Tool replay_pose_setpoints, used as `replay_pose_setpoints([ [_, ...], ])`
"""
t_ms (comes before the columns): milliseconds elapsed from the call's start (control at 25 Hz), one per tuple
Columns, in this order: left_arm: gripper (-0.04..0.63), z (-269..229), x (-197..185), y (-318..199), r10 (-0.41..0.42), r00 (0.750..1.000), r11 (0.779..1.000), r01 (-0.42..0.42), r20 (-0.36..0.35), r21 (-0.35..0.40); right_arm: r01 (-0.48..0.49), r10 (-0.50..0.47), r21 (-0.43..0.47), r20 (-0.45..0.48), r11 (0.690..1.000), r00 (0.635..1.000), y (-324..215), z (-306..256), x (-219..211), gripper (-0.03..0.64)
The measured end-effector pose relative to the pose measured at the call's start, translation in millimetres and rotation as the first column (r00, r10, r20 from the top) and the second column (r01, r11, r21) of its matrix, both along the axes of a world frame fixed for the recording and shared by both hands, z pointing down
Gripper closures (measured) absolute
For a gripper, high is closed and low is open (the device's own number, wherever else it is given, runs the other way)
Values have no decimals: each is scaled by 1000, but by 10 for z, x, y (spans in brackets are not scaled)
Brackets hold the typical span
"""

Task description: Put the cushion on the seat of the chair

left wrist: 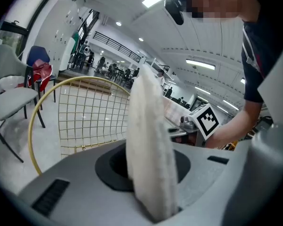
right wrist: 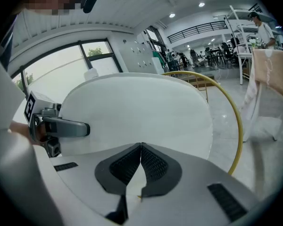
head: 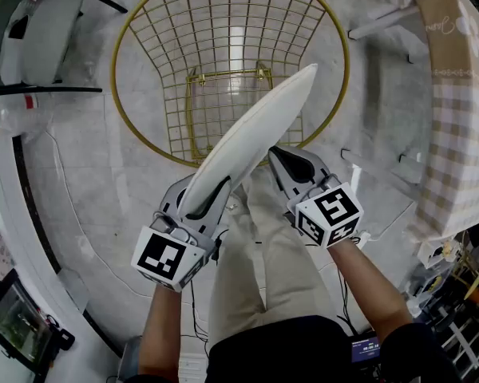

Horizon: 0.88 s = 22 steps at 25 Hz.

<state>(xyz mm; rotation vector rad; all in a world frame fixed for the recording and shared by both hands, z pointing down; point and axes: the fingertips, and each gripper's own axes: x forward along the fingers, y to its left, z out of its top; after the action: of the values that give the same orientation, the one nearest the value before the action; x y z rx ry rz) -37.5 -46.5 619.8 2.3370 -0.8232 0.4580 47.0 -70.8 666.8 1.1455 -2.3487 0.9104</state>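
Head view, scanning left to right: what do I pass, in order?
Grey chair → left gripper → right gripper → checked tablecloth. The cushion and the gold wire chair span the middle, so they are left out.

Pale marble floor [head: 88, 198] under gold wire chair [head: 227, 54] and cloth-draped table [head: 455, 134].

The person wears beige khaki trousers [head: 259, 270] and a dark short-sleeved top [head: 303, 349]. The left gripper [head: 201, 202] and the right gripper [head: 286, 164] are light grey moulded plastic shells with black ribbed pads [right wrist: 153, 163] lining the jaws. Each ends in a white cube printed with black square markers, the left cube [head: 169, 258] and the right cube [head: 329, 214].
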Motion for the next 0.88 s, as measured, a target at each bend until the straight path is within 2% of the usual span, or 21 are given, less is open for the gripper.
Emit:
replay_pose_setpoints([
  [280, 531, 22, 87, 23, 75, 995, 994, -80, -61, -71, 0, -1, -14, -6, 1000, 1000, 7, 66, 49, 598],
  [600, 531, 183, 175, 20, 130, 988, 978, -142, -83, -152, 9, -10, -29, -15, 1000, 1000, -11, 146, 83, 598],
  [880, 531, 271, 160, -134, 142, 988, 976, -149, -55, -159, 18, -18, -39, -10, 999, 1000, -102, 236, 48, 598],
])
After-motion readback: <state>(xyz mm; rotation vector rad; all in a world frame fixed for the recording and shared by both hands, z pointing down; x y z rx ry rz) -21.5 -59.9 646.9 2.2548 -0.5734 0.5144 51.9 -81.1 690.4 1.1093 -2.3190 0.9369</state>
